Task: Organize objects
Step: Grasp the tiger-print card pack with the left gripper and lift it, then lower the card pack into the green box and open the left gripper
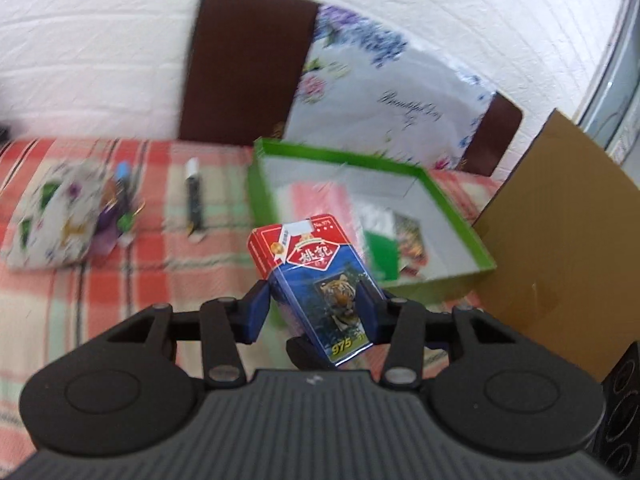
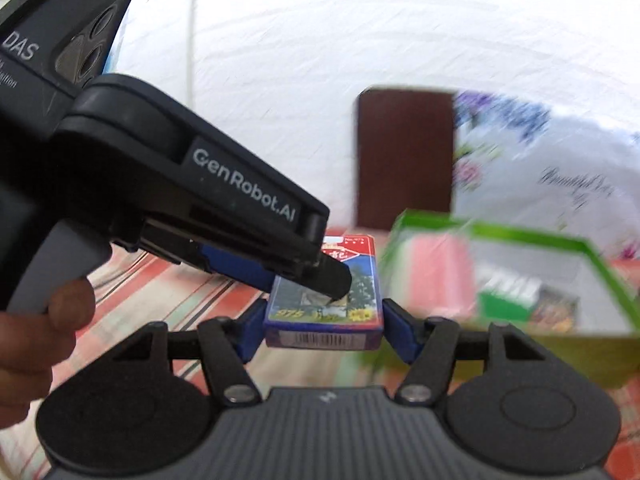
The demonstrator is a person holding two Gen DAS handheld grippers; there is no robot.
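Note:
A red and blue card box (image 1: 316,276) with a tiger picture is held up over the plaid cloth, tilted. It sits between the blue pads of my left gripper (image 1: 314,294), which press on its two sides. In the right wrist view the same card box (image 2: 324,320) lies flat between the pads of my right gripper (image 2: 324,314), barcode end towards the camera. The left gripper's black finger (image 2: 332,280) reaches in from the left across the box's face. Just beyond stands a green open box (image 1: 340,158), also in the right wrist view (image 2: 520,234), holding a pink item and other packs.
A patterned pouch (image 1: 60,216) and a black pen-like item (image 1: 194,196) lie on the plaid cloth (image 1: 100,280). A cardboard sheet (image 1: 560,220) stands to the right. A brown chair back (image 1: 248,64) and floral fabric (image 1: 380,92) are behind. A person's hand (image 2: 36,328) holds the left gripper.

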